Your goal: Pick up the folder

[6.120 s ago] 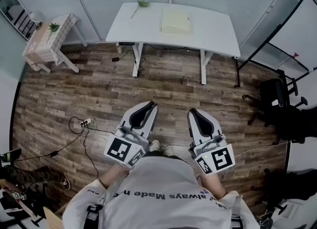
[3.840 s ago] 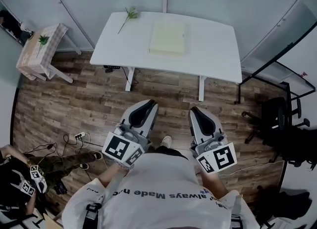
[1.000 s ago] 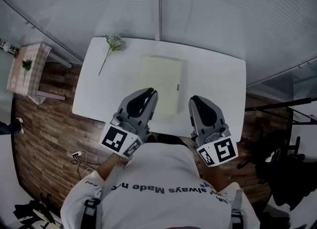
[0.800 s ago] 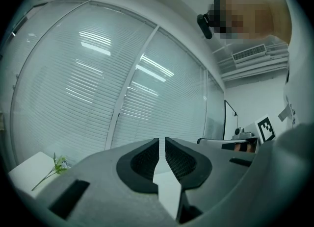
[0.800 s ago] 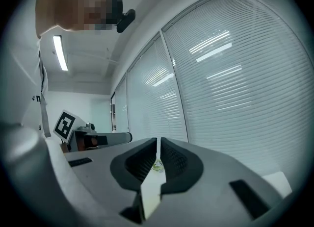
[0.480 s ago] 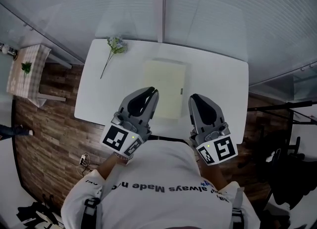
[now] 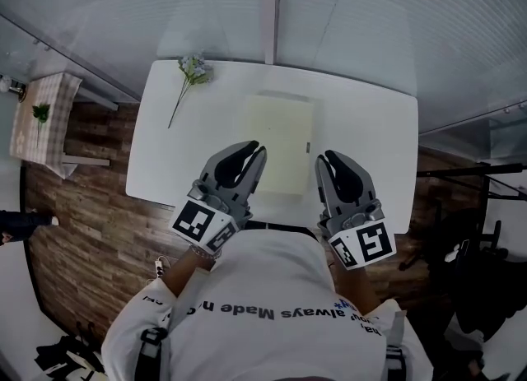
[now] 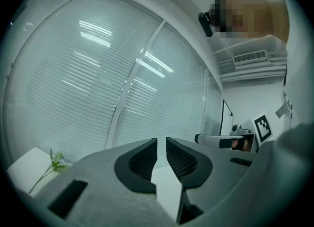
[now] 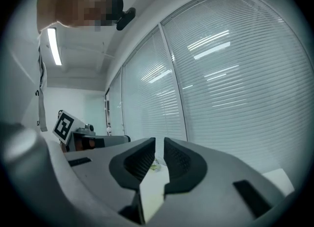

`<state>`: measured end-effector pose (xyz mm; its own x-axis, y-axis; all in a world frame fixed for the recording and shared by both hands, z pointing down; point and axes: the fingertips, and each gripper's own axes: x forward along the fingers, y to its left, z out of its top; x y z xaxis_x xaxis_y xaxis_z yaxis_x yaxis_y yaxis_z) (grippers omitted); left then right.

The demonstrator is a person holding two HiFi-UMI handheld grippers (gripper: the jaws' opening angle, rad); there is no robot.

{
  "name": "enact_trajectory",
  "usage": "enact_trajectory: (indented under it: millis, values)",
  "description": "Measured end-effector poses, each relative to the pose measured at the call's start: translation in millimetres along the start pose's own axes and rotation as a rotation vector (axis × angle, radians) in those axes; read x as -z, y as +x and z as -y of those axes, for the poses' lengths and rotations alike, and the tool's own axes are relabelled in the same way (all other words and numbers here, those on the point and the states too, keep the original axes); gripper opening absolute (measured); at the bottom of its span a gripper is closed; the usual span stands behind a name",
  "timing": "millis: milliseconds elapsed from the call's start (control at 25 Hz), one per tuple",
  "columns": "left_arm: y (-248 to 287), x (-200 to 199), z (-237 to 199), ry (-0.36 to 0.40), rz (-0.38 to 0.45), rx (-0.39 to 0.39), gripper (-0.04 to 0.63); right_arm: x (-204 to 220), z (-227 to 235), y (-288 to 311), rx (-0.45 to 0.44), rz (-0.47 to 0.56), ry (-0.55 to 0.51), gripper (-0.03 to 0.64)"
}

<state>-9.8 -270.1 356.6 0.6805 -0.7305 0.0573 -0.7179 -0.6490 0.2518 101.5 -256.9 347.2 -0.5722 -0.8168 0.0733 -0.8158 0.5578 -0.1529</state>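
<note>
The table [image 7: 370,124] is smooth, matt white. The folder [image 7: 280,145] looks like pale, matt card. The left tongs [image 7: 258,151] and right tongs [image 7: 326,159] are matt grey plastic with dark, finely ribbed pads [image 8: 143,162]. The floor [image 7: 82,206] is grained wood planking.

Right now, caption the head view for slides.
Left gripper and right gripper, both shut, hover above the white desk close to the folder.

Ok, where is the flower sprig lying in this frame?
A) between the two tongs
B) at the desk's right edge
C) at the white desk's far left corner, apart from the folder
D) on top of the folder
C: in the head view the flower sprig lies at the desk's far left corner, with bare white surface between it and the folder.
</note>
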Motion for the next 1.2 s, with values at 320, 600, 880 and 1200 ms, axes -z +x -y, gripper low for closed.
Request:
enact_trajectory:
  millis: [320, 600, 880, 1200]
  values:
    - [1, 68, -39, -0.036, -0.154, -0.036, 0.132, 74, 21, 13, 0.025, -0.127, 0.058, 0.135]
    - [-7, 137, -87, -0.074, -0.268, -0.117, 0.157, 149, 39, 22, 0.042, -0.251, 0.115, 0.178]
    - [-9, 209, -122, -0.141, -0.370, -0.152, 0.187, 215, 61, 24, 0.064, -0.359, 0.180, 0.219]
    - [-7, 275, -147, -0.289, -0.467, -0.157, 0.235, 271, 71, 26, 0.071, -0.452, 0.252, 0.244]
